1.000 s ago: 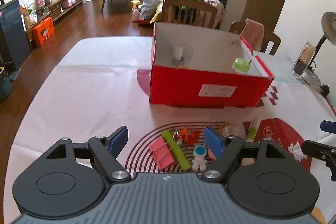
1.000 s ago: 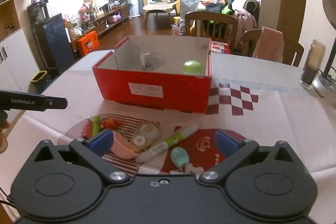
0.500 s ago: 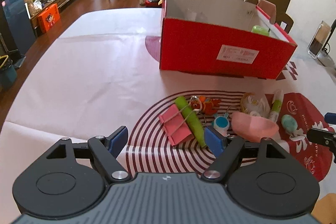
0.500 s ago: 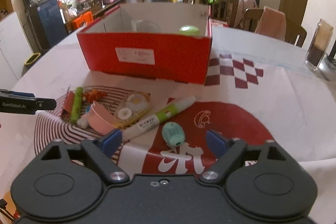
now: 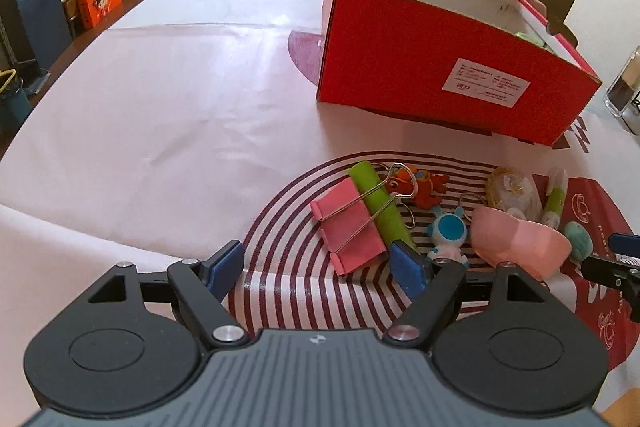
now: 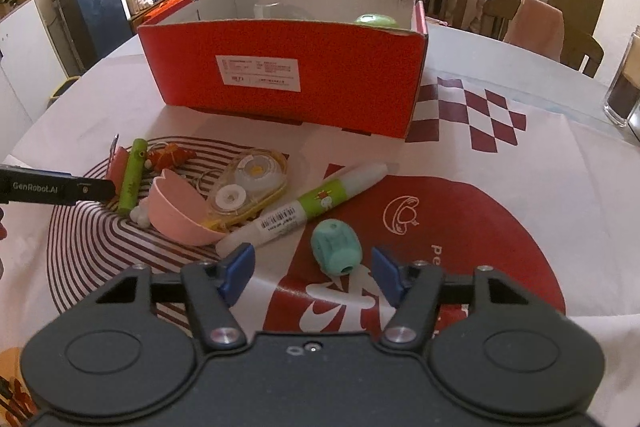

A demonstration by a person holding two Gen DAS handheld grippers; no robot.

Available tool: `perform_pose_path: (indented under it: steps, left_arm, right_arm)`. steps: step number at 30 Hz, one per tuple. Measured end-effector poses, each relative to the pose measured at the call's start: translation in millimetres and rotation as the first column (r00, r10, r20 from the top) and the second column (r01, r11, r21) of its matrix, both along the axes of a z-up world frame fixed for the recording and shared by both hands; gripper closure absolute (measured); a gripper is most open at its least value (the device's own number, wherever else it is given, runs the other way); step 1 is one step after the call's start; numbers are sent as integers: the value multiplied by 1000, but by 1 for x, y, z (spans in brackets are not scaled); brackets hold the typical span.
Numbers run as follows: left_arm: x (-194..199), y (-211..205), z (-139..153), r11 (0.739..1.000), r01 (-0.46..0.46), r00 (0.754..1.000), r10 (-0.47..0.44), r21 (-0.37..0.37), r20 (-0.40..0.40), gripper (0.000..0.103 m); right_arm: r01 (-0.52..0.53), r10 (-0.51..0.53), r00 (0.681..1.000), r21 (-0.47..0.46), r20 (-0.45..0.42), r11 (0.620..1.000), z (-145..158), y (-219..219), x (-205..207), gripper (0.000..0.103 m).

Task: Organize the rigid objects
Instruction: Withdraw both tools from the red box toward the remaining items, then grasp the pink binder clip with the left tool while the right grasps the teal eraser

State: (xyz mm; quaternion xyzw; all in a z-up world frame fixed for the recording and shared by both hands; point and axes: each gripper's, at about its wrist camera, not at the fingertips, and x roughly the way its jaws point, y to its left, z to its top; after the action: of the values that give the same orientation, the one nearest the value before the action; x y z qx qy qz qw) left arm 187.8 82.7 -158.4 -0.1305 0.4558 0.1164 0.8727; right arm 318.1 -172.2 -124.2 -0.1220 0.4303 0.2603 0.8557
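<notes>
Left wrist view: pink clip (image 5: 350, 225) lying on table (image 5: 180, 99), long axis running away toward red box (image 5: 440, 83), just beside green tube (image 5: 380, 203). Left gripper (image 5: 318, 267) wide open, holding nothing.

Right wrist view: teal sharpener (image 6: 336, 247) lying just ahead, hole toward camera. Right gripper (image 6: 312, 273) just been closing, half open, gripping nothing. In box (image 6: 288, 75): green round thing (image 6: 376, 20).

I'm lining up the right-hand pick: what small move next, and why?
Probably ease the right tool forward and down a little. The small teal ridged sharpener lies just ahead of its open, empty fingers, which have just been closing, so they don't bracket it yet.
</notes>
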Motion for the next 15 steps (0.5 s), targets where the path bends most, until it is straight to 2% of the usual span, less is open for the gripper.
perform_pose_path:
  steps: [6, 11, 15]
  left_arm:
    - [7, -1, -3, 1000, 0, 1000, 0, 5, -6, 24]
    - [10, -2, -4, 1000, -1, 1000, 1, 16, -4, 29]
    - [13, -5, -3, 1000, 19, 1000, -19, 20, 10, 51]
  right_arm:
    - [1, -1, 1000, -12, -8, 1000, -6, 3, 7, 50]
    - [-11, 11, 1000, -29, -1, 1000, -11, 7, 10, 53]
    - [-11, 11, 1000, -32, 1, 999, -12, 9, 14, 58]
